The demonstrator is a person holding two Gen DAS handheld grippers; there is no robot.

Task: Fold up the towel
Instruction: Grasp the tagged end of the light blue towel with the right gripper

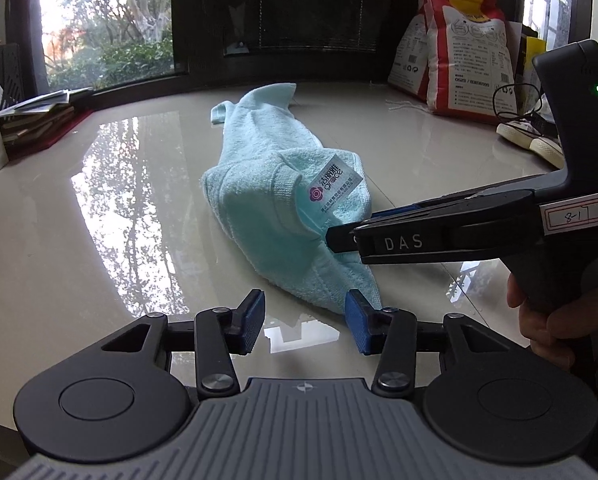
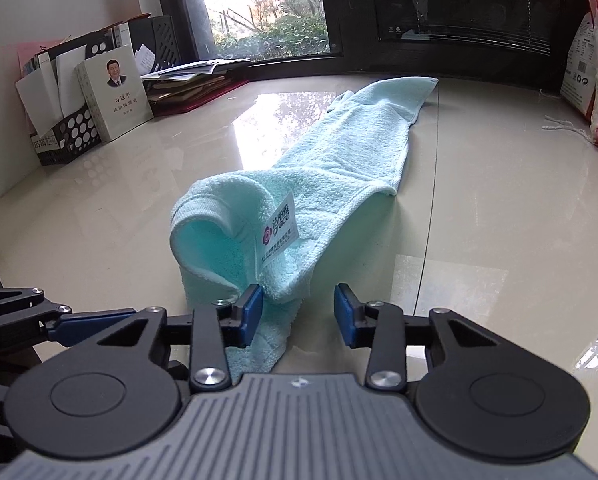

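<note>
A: Left wrist view: one pale blue towel lies bunched on the glossy table, long axis running away from both grippers, near end at the fingers.

B: Left gripper?

A: Fingers apart, the near corner just touching its right pad.

B: And the right gripper?

A: Nearer. Towel edge sits between its parted fingers, not pinched. Two grippers, one towel.

The left gripper sits low at centre frame, jaws partly apart, pads touching nothing. The right gripper likewise sits low, centred, jaws apart; from the left view it reaches in from the right, a hand gripping its handle.
</note>
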